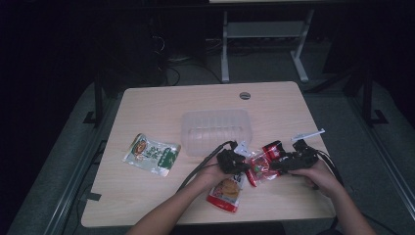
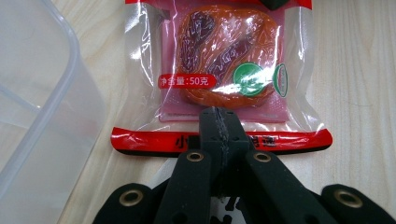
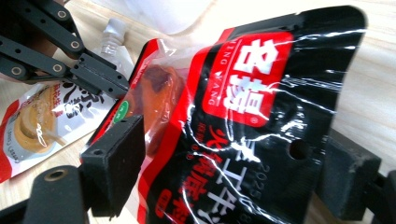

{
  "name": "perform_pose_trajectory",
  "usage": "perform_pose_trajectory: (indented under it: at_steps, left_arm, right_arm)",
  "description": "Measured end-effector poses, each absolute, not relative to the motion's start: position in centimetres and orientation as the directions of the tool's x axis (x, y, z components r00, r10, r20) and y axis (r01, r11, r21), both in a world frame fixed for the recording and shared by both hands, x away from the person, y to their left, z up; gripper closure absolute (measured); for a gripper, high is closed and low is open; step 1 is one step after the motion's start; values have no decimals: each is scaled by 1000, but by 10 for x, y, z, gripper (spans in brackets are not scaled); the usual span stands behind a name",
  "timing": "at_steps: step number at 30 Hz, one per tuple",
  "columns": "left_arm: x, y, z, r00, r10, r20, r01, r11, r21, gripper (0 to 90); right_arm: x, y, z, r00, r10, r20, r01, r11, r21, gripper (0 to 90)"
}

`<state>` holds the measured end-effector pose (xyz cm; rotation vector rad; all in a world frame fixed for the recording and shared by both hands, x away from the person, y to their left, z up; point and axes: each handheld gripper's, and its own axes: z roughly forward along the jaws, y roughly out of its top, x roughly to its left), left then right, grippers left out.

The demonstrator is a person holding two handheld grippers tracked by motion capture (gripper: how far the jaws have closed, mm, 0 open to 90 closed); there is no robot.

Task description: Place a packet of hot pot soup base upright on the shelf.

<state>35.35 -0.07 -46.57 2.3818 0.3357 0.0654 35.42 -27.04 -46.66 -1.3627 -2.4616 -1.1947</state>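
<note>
Red-and-black snack packet (image 1: 265, 161) is stretched between our tongs: left gripper (image 2: 219, 130) clenched on its sealed hem, right gripper (image 3: 233, 172) gaping around the far end, probably to steady it.

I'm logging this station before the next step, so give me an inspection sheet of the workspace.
Surface: light wood table, no spills seen.
Job's things: red-and-black snack pouch; clear plastic container behind it.
Clutter: green packet; white-and-red packet; white object.
Grippers: left gripper shut on the pouch's seal; right gripper with jaws open around its black end.
Cables: trail from each gripper.
Surroundings: dark; white frame behind.
</note>
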Motion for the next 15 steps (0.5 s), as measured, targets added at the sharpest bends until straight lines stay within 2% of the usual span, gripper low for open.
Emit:
perform_pose_trajectory:
  at_steps: [4,14,15]
  left_arm:
    - [353,-1,-466,965,258,-46,221,-708,670,900]
    - [354,-1,-465,965,257,-40,217,-709,671,900]
    - [354,-1,-465,965,257,-40,217,-709,671,900]
  right_arm:
    - [353,-271,-462,-605,687,402,738,293,608,249]
    - [343,-272,-440,-647,694,316,657,298,692,577]
    - [343,-272,-440,-647,694,316,657,298,692,577]
